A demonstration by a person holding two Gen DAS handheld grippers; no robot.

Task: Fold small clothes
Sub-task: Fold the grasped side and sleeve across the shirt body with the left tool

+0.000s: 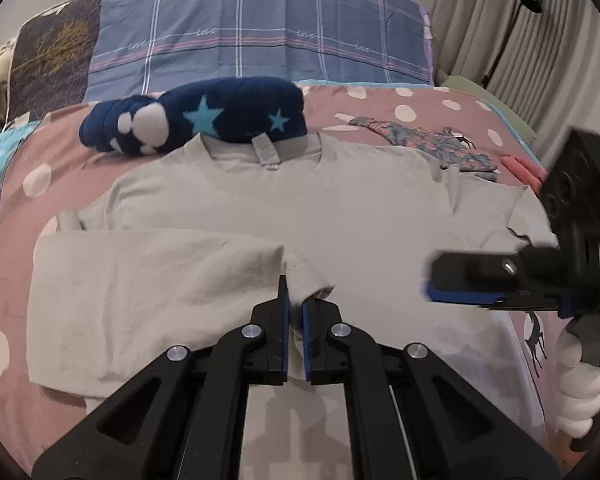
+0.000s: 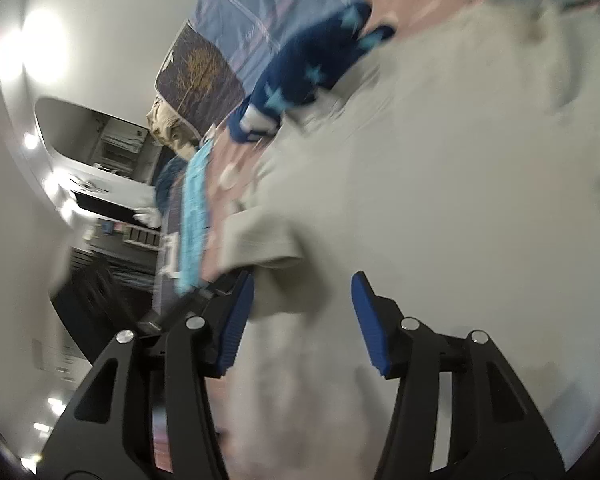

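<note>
Left gripper (image 1: 295,304) pinches a fold of a grey T-shirt (image 1: 300,208) spread flat on a bed (image 1: 16,184).

Its jaws are clamped narrow on the cloth; the shirt's long axis runs straight ahead of the fingers to the collar. The right gripper (image 2: 302,320), jaws about half open and empty, hovers over the shirt's right side, so the left hand is nearer the fold.
</note>
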